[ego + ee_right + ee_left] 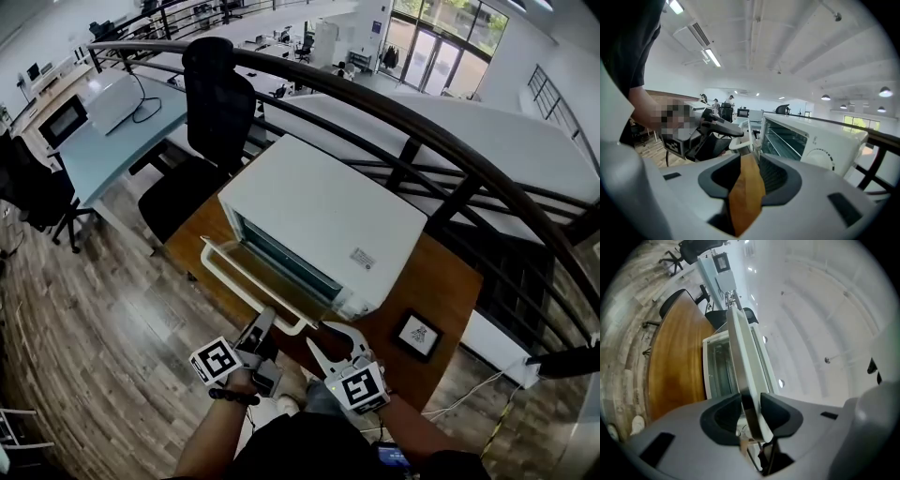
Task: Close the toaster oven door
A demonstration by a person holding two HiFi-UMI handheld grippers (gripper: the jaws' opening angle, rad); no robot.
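Note:
A white toaster oven (pixel 323 211) stands on a wooden table (pixel 450 277) with its glass door (pixel 267 274) folded down flat toward me. My left gripper (pixel 262 325) is at the near right end of the door's white handle (pixel 230 279). In the left gripper view the door edge (pixel 740 348) runs between the jaws and both pads press on it (pixel 751 401). My right gripper (pixel 336 340) hovers at the table's front edge beside the oven's right front corner. Its jaws (pixel 751 161) stand apart, and only the brown tabletop shows through the gap. The oven (pixel 811 136) lies ahead of it.
A small black-framed card (pixel 417 335) lies on the table's right part. A black office chair (pixel 214 103) stands behind the oven. A dark curved railing (pixel 450 141) runs across the back. A pale blue desk (pixel 98 155) stands at the far left over the wood floor.

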